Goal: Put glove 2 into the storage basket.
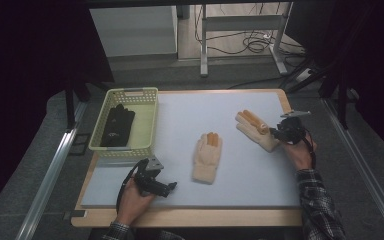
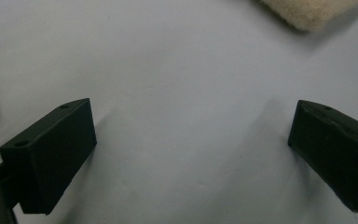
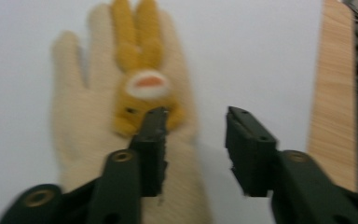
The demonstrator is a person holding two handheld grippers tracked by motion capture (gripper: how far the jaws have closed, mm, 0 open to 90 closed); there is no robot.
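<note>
Right gripper [image 3: 196, 119]: jaws part-open, nothing clamped; one jaw lies over the cuff end of a cream knitted glove with an orange rabbit figure [image 3: 121, 107], the other over bare surface just beside it.

Left gripper [image 2: 189, 140]: jaws wide, empty, over the pale grey surface [image 2: 177, 70].

Second cream knitted glove [image 1: 207, 156]: between the grippers.

Yellow plastic basket [image 1: 147, 120]: beyond the left jaws, holding a black glove [image 1: 116, 126].
</note>
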